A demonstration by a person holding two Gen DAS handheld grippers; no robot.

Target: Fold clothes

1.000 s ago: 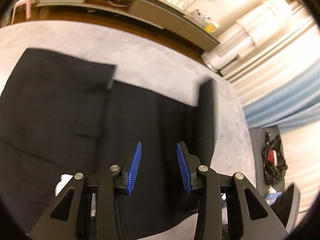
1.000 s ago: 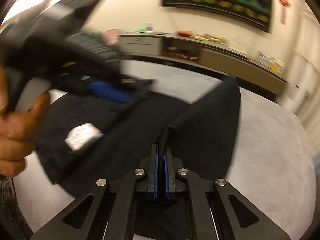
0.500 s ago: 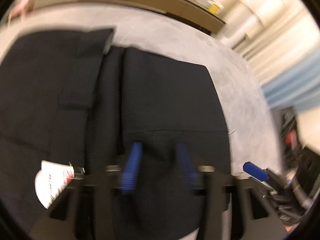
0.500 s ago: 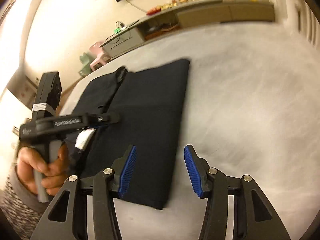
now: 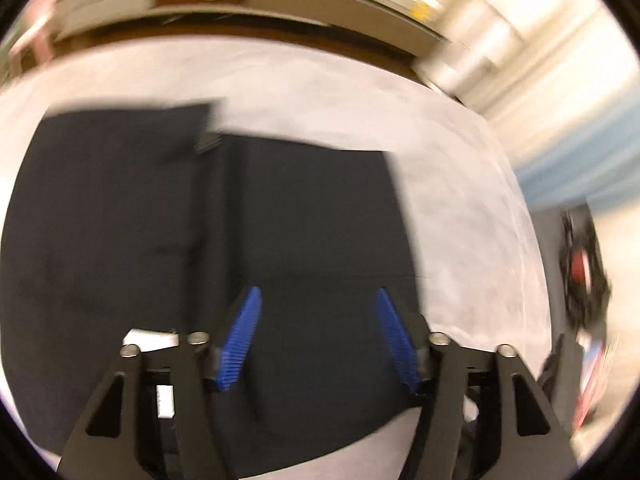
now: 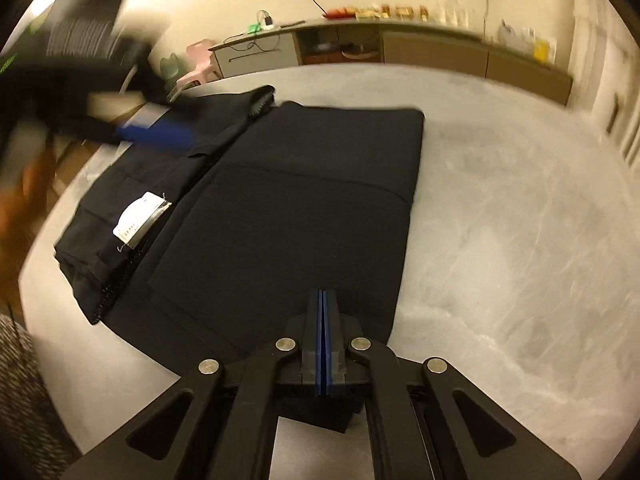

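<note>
A: Where does the garment lie?

B: The dark folded garment (image 6: 304, 208) lies flat on the pale grey table (image 6: 520, 220). Its right-hand panel is folded over the middle, with a straight outer edge toward the bare tabletop. A white care label (image 6: 141, 219) shows on the left part, beside a stitched seam.

A: And the right gripper?

B: The right gripper (image 6: 322, 308) has its blue pads pressed together above the garment's near edge. Whether any cloth sits between the pads cannot be told, since the dark fabric runs right up under the tips.

A: The left one?

B: The left gripper (image 5: 318, 336) has its tongs spread wide, blue pads well apart, nothing between them. It hangs over the near part of the same garment (image 5: 200, 240); the picture is motion-blurred. In the right wrist view it appears as a blurred black shape with a blue pad (image 6: 156, 133) over the garment's far left corner, the person's hand (image 6: 24, 196) beside it.

A: Anything else around?

B: A long low cabinet (image 6: 420, 50) stands against the far wall, with small bottles and boxes on top. A pink plastic stool (image 6: 200, 62) stands beyond the table. In the left wrist view a dark bag (image 5: 584, 272) sits off the table's right side, and the label (image 5: 150, 339) peeks out just behind the left finger
</note>
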